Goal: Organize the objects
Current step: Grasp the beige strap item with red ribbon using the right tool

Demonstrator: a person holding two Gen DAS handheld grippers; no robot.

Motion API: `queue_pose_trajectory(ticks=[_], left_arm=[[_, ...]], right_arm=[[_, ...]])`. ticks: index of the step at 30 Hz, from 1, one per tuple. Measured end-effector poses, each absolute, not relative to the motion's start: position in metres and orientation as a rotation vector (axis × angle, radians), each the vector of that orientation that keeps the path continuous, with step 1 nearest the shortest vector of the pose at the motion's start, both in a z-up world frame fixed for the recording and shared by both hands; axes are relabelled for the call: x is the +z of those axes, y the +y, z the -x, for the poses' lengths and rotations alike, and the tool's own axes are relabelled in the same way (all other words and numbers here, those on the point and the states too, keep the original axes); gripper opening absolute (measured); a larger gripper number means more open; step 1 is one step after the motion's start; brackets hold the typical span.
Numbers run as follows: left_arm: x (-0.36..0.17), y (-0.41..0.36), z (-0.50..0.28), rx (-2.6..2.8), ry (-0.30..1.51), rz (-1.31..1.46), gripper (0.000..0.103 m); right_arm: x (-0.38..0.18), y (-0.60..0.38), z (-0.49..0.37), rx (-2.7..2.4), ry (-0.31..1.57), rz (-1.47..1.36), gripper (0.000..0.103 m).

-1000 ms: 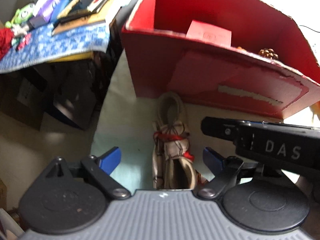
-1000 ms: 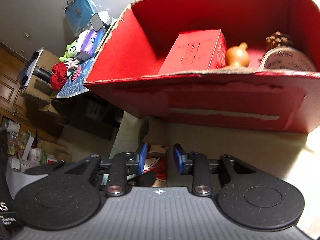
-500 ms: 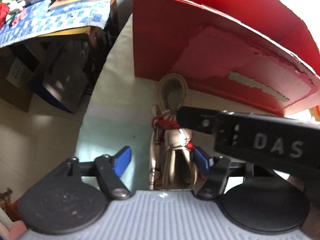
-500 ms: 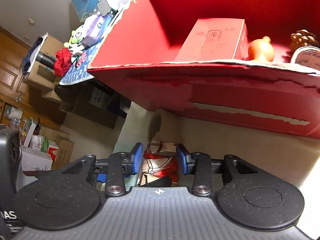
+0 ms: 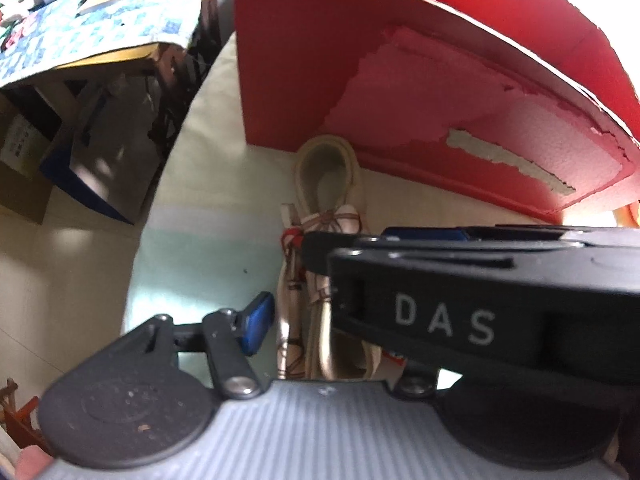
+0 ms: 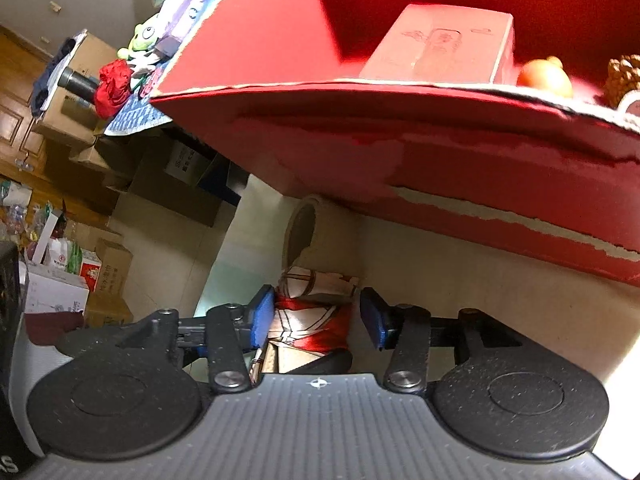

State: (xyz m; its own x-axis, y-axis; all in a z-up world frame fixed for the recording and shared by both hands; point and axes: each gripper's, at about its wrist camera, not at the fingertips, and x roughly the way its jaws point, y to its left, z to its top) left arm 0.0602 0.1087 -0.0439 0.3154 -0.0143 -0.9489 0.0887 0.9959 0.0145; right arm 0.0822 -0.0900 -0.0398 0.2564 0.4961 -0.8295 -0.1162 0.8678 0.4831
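Observation:
A cream strap bundle (image 5: 320,240), tied with a red-and-white ribbon, lies on the pale table in front of a big red cardboard box (image 5: 400,80). In the right wrist view the bundle (image 6: 312,312) sits between the blue pads of my right gripper (image 6: 316,318), which is open around it; the left pad (image 6: 262,316) is close to it. My left gripper (image 5: 332,324) is open over the bundle's near end; only its left pad (image 5: 256,328) shows, the right one is hidden behind the black body of the right gripper (image 5: 480,300).
The red box (image 6: 400,140) holds a red carton (image 6: 444,48), an orange gourd-like item (image 6: 544,76) and a pinecone (image 6: 624,76). A cluttered side table with a blue cloth (image 5: 100,28) stands left. The table edge drops to the floor (image 5: 60,260) at left.
Both grippers have moved forward and down onto the bundle. The right gripper has opened from nearly shut and now straddles the ribboned middle. It now covers the left gripper's right side.

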Motion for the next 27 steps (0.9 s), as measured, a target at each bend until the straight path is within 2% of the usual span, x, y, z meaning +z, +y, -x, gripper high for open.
queue_pose_trajectory(ticks=[7, 10, 16, 19, 24, 27], left_arm=[[-0.046, 0.095, -0.062, -0.092, 1.243, -0.129, 0.051], [-0.046, 0.094, -0.063, -0.101, 1.241, -0.127, 0.046], [-0.046, 0.089, -0.062, -0.127, 1.225, -0.156, 0.042], [-0.046, 0.088, -0.064, -0.129, 1.221, -0.167, 0.032], [-0.047, 0.09, -0.063, -0.128, 1.213, -0.161, 0.03], [-0.046, 0.09, -0.062, -0.137, 1.208, -0.157, 0.029]], right_arm=[[-0.039, -0.102, -0.079, 0.447, 1.251, -0.41, 0.038], [-0.036, -0.103, -0.078, 0.459, 1.242, -0.395, 0.033], [-0.035, -0.1, -0.077, 0.466, 1.242, -0.39, 0.03], [-0.034, -0.095, -0.079, 0.467, 1.24, -0.368, 0.033], [-0.042, -0.1, -0.081, 0.464, 1.273, -0.441, 0.033], [-0.038, -0.098, -0.08, 0.475, 1.27, -0.426, 0.029]])
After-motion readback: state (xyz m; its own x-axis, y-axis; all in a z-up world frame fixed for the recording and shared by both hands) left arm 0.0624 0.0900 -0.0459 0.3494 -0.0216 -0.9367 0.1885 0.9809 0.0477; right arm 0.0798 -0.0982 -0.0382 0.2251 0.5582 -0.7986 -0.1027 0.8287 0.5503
